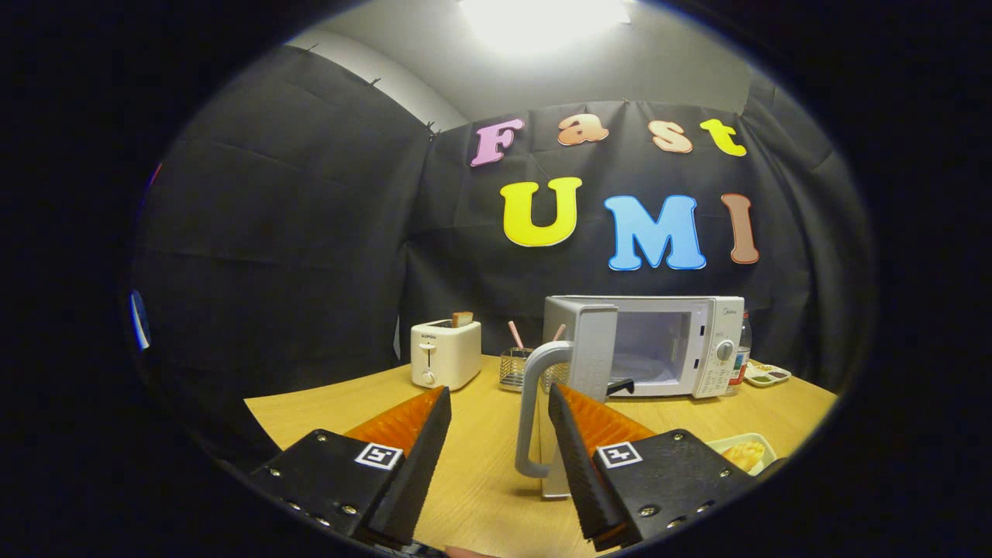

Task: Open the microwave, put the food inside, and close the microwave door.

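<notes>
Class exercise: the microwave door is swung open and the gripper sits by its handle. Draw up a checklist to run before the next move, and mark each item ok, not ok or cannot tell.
1. Microwave door open wide: ok.
2. Cavity free of anything inside: cannot tell, partly hidden by the door.
3. Gripper open, holding nothing: ok.
4. Door handle out from between the fingers: not ok, it stands in the gap near one finger.
5. Food tray within view beside the gripper: ok.
6. Toaster away from the path: ok.
</notes>
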Tool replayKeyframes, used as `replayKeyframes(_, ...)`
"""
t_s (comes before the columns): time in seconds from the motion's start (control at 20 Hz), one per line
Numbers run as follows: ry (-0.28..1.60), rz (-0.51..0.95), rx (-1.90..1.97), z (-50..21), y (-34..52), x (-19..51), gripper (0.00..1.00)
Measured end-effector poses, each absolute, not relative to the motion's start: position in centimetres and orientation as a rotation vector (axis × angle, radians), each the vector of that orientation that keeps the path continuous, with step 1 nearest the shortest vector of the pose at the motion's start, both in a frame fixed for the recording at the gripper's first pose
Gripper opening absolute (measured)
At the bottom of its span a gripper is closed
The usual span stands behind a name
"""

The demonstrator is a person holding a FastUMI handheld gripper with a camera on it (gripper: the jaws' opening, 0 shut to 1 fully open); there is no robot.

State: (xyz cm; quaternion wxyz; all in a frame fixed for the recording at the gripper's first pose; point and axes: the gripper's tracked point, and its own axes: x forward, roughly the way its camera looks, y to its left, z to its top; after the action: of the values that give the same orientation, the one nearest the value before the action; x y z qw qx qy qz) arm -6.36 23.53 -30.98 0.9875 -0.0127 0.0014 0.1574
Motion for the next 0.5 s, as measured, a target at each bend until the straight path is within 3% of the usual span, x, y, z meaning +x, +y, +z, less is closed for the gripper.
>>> replayKeyframes(0.15, -0.014, 0.283, -0.043, -30.8, 19.1, -7.0, 0.8)
replayKeyframes(0.2, -0.01, 0.276, -0.035, -31.1, 17.8, -7.1, 0.91)
replayKeyframes(0.5, 0.023, 0.201, -0.046, -32.9, 9.6, -7.1, 0.93)
